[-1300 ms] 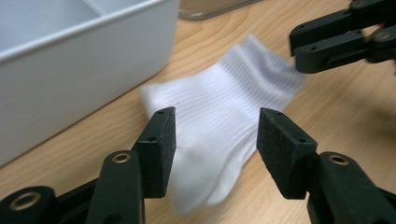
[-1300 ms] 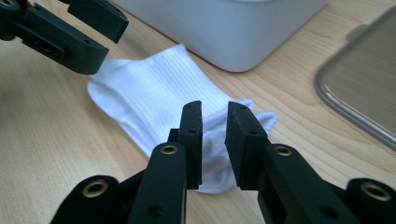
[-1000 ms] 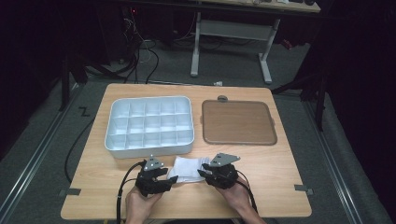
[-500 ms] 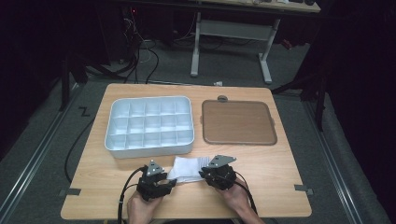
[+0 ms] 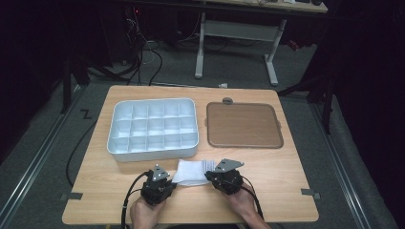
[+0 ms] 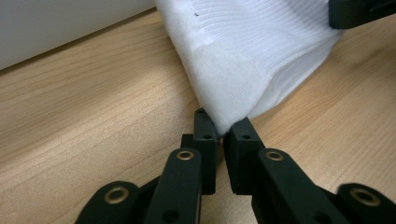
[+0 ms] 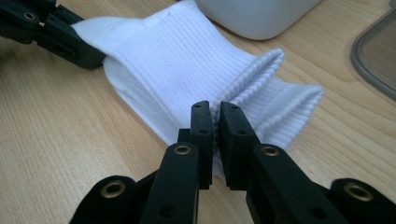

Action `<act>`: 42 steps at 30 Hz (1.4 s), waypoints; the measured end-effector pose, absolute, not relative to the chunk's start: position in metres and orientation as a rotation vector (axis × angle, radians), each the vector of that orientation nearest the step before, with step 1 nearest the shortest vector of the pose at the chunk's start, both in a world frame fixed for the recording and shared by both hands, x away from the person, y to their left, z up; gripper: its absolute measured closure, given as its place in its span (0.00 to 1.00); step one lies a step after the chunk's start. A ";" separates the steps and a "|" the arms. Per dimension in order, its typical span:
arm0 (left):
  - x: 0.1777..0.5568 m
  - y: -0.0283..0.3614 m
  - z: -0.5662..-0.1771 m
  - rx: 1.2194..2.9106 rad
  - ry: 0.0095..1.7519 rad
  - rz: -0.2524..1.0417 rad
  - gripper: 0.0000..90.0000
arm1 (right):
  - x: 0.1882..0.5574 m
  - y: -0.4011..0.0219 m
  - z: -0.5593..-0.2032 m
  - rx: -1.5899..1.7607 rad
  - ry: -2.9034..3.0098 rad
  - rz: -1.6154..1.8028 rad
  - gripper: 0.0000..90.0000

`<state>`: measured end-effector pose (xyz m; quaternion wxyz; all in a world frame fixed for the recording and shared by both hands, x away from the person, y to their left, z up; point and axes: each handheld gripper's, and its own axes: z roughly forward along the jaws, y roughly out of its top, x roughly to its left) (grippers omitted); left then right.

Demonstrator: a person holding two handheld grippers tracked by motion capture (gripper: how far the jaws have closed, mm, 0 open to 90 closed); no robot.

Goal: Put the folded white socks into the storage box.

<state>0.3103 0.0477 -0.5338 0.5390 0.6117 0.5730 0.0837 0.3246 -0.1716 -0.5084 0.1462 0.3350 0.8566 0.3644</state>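
A white ribbed sock (image 5: 193,171), folded, lies on the wooden table near its front edge. My left gripper (image 5: 173,180) is at the sock's left end. Its jaws have just been closing and now pinch a corner of the sock (image 6: 247,60), so the left gripper (image 6: 220,128) is shut on the fabric. My right gripper (image 5: 208,175) is at the right end. Its jaws have also just been closing, and the right gripper (image 7: 215,109) now clamps the ribbed cuff edge of the sock (image 7: 177,70). In the right gripper view the left gripper (image 7: 91,58) grips the far end.
A white compartment tray (image 5: 119,143) stands just behind the sock, its wall close to it (image 7: 252,18). A brown flat lid (image 5: 243,125) lies to its right. The table's front edge runs right behind both hands.
Both grippers stay at the two ends of the sock, and the sock lies in the same place. Nothing else on the table has moved.
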 end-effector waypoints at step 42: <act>0.310 0.059 -0.531 1.417 1.391 0.174 0.61 | 0.333 -0.186 -0.516 1.044 2.415 0.973 0.86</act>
